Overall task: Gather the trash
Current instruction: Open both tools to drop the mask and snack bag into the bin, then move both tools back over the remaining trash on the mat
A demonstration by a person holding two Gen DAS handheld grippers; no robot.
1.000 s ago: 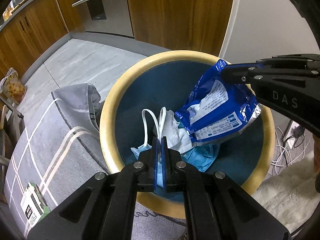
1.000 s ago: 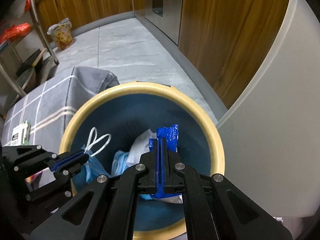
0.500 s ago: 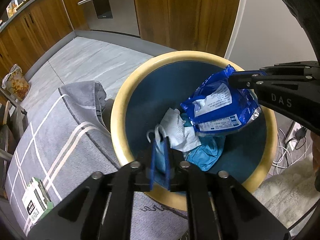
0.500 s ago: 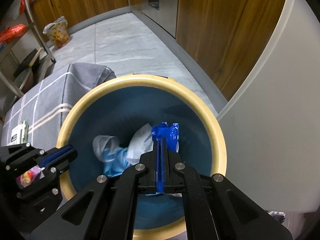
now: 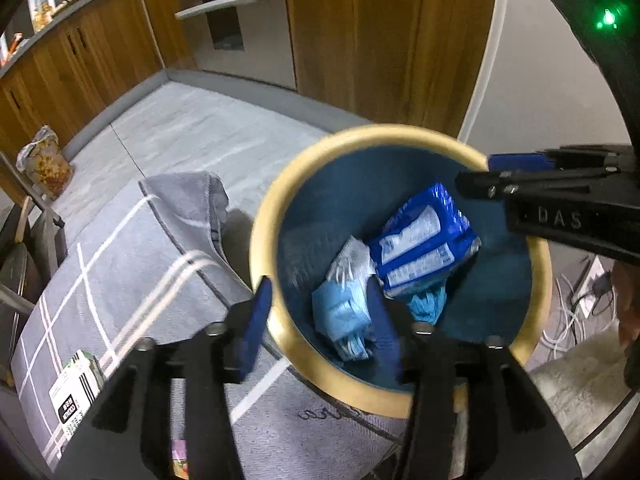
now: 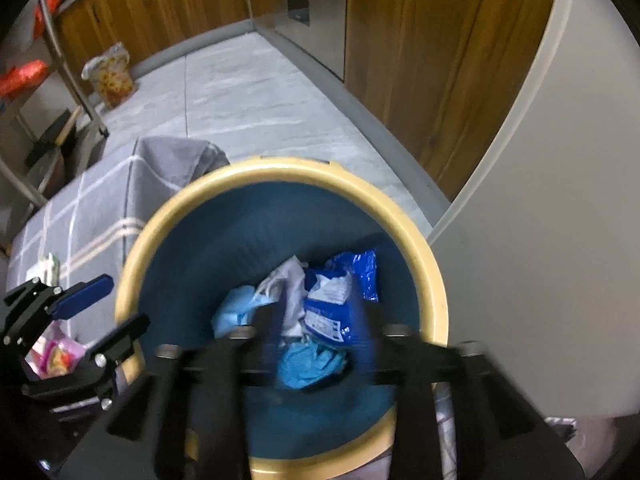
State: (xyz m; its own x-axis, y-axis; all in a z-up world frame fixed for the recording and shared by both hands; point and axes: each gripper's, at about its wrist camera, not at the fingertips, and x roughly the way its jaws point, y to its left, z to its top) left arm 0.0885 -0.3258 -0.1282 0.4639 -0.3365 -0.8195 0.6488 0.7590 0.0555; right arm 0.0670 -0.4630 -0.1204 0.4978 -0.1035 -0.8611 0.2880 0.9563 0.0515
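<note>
A round bin with a yellow rim and blue inside stands on the floor. In it lie a blue snack wrapper, a light blue face mask, white tissue and crumpled blue trash. My left gripper is open and empty above the bin's near edge; it also shows in the right wrist view. My right gripper is open and empty over the bin, blurred; it also shows in the left wrist view.
A grey checked rug lies left of the bin with a small green-and-white box on it. Pink packaging lies near the left gripper. Wood cabinets, a white wall and cables surround the bin.
Both grippers opened. The face mask and the blue wrapper dropped into the bin. Both grippers pulled back and up from the bin.
</note>
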